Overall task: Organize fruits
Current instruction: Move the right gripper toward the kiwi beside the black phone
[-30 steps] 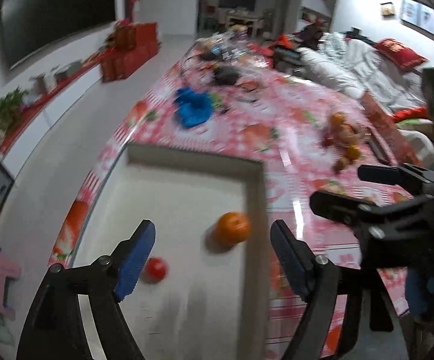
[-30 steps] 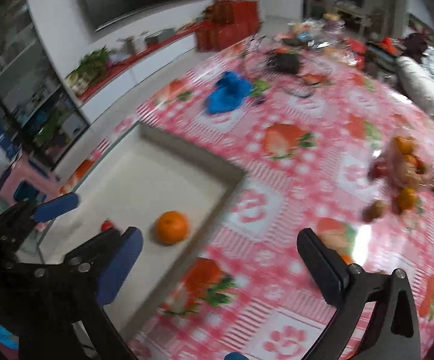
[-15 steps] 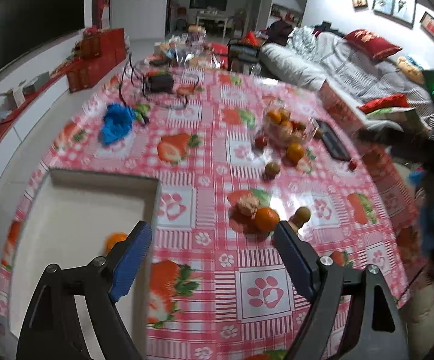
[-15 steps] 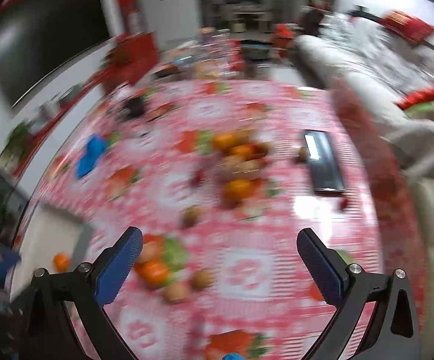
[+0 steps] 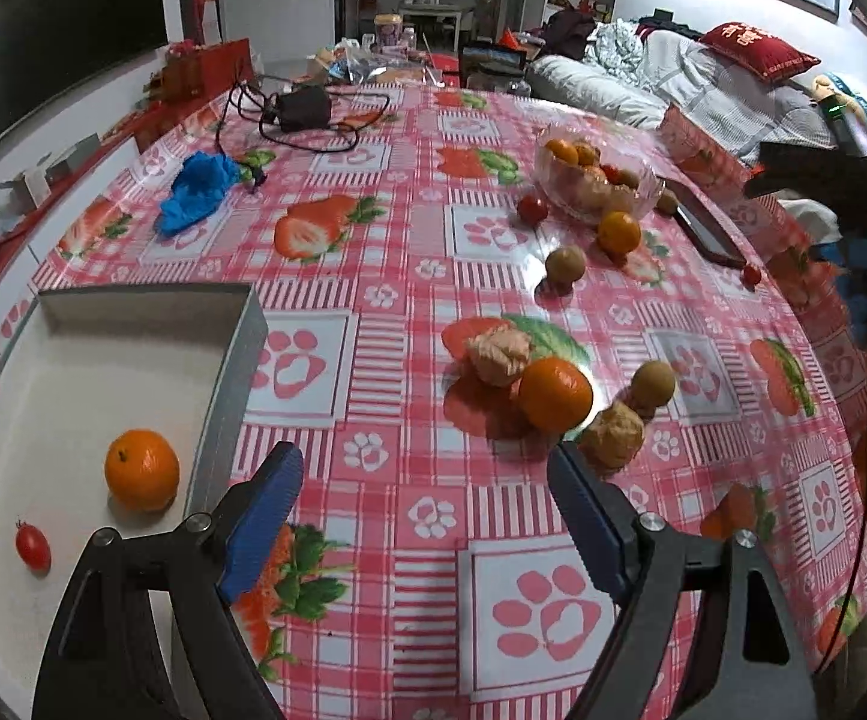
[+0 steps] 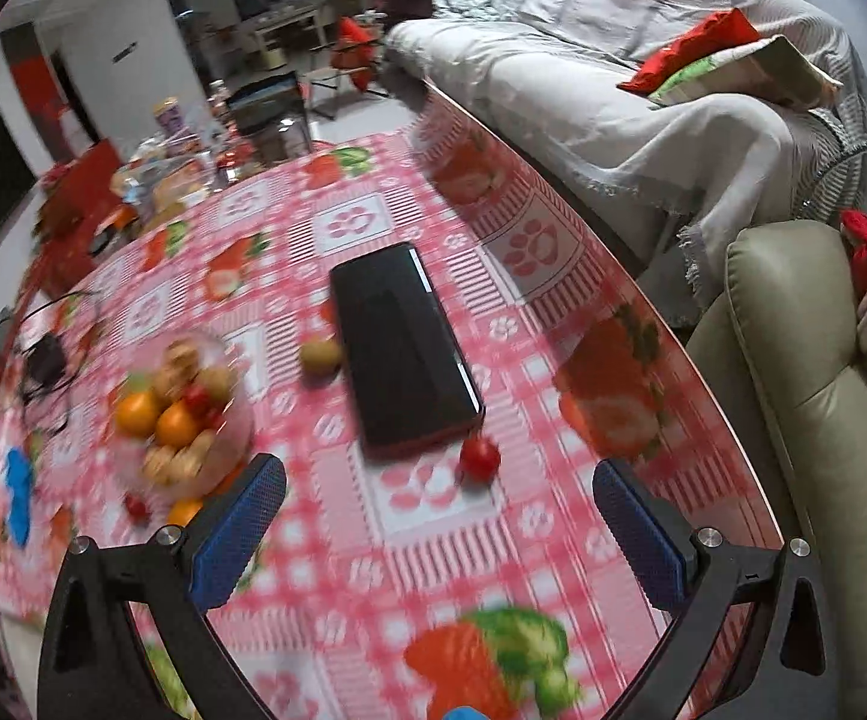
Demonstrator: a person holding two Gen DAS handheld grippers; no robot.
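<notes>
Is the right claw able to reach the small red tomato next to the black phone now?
Probably yes: the right claw is open, and the tomato lies just ahead with nothing between; the phone is close beside it.

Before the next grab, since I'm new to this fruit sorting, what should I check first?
1. Left gripper open and empty: ok.
2. Right gripper open and empty: ok.
3. Tray has free floor beside its orange and small tomato: ok.
4. Loose orange ahead of the left gripper stands alone: not ok, a lumpy fruit touches it.
5. Red tomato clear of the phone: cannot tell.
</notes>
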